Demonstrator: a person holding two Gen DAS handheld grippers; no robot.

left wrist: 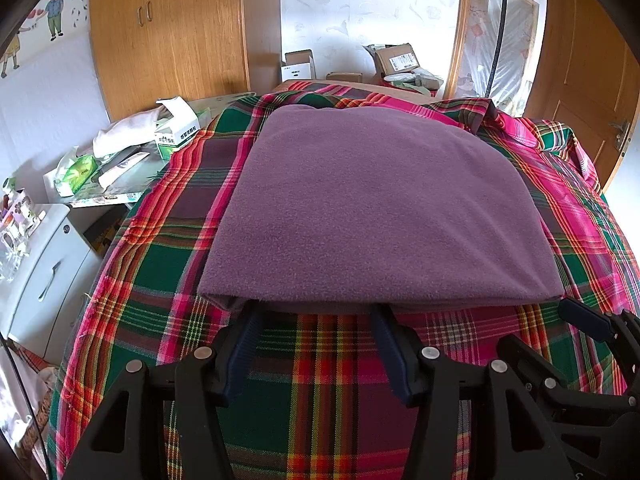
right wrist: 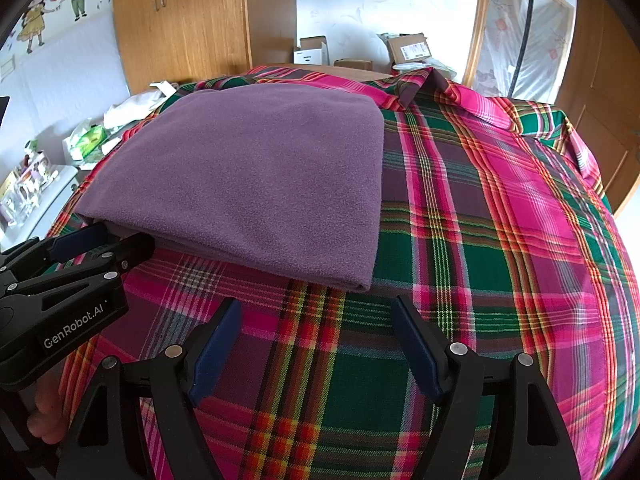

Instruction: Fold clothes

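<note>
Two black two-finger tools with blue pads work over a folded purple fleece garment (left wrist: 376,204) that lies flat on a plaid cloth of green, pink, red and maroon (left wrist: 336,364), spread over what looks like a bed. The garment sits toward the left and far part of the cloth in the right wrist view, its layered near edge facing the cameras. The left tool (left wrist: 316,308) stands wide open, its two fingertips at the garment's near edge and seemingly tucked just under the top layer; it has hold of nothing, and the right wrist view shows it coming in from the left to the garment's near left corner. A person's fingers (right wrist: 46,416) show beneath its handle. The right tool (right wrist: 316,308) is also spread wide and empty, hovering over bare plaid just short of the garment's near right corner (right wrist: 366,280), apart from the fabric. Its blue-padded finger appears at the right edge of the left wrist view, beside the garment's corner. To the left of the bed stands a white cabinet with a drawer handle (left wrist: 48,272), and behind it a surface carries a green-and-white carton (left wrist: 176,128), a green tissue pack (left wrist: 78,172) and a white cloth. Farther back are a wooden wardrobe (left wrist: 168,28), cardboard boxes (left wrist: 398,60) and a wooden door (left wrist: 592,80).
</note>
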